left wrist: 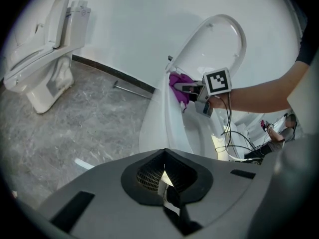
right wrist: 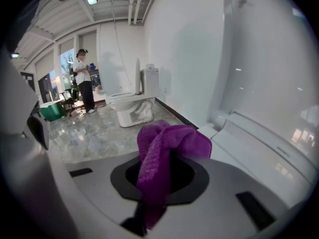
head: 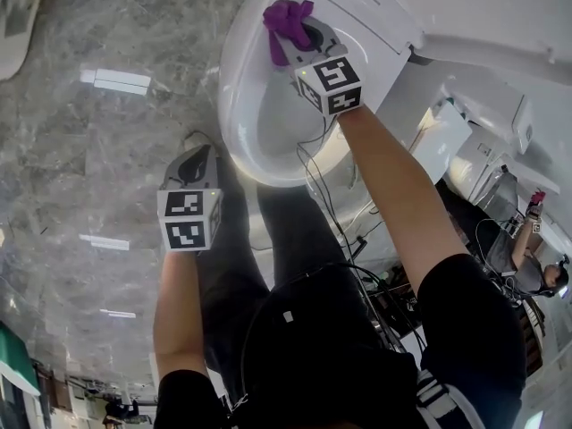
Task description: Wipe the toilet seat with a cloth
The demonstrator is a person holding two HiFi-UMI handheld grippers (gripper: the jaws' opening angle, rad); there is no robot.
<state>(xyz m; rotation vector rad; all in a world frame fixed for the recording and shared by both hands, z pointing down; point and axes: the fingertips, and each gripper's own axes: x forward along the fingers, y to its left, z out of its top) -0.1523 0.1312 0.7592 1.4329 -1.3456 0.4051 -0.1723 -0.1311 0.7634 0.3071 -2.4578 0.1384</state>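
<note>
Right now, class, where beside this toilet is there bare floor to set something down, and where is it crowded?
Bare floor lies left of the bowl, beyond the left tool, and reaches to the second toilet. Right of the bowl it is crowded with cables and a white box; the person's legs stand in front.

- Head view looks steeply down onto the toilet (head: 234, 88).
- Left gripper view faces it from farther off.
- Right gripper view sits close above it.
</note>
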